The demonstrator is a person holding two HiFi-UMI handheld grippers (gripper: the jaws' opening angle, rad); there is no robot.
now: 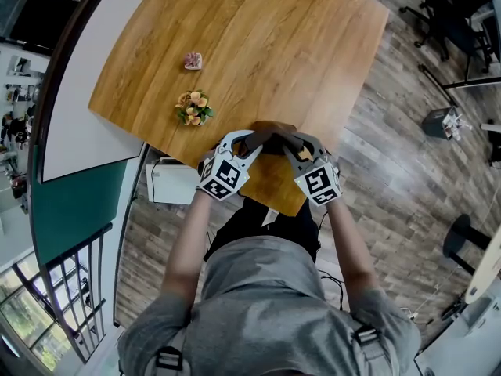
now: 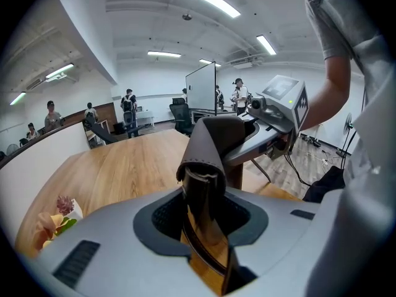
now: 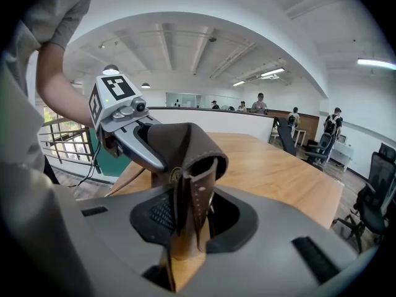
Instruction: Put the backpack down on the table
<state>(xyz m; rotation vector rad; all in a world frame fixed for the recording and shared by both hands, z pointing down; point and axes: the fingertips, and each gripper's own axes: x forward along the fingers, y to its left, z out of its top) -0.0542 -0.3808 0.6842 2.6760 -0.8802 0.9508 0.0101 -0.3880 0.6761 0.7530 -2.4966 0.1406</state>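
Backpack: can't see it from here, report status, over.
Left gripper, right gripper: both shut on brown leather backpack. Backpack over table's near corner, touchdown not confirmed. Flower bunch and small pink item well clear.

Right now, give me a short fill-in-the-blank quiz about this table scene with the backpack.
1. The left hand-held gripper and the right hand-held gripper both clamp a ____ leather backpack.
2. The table has a ____ top.
3. The flower bunch lies on the person's ____ side.
Missing words: brown; wooden; left.
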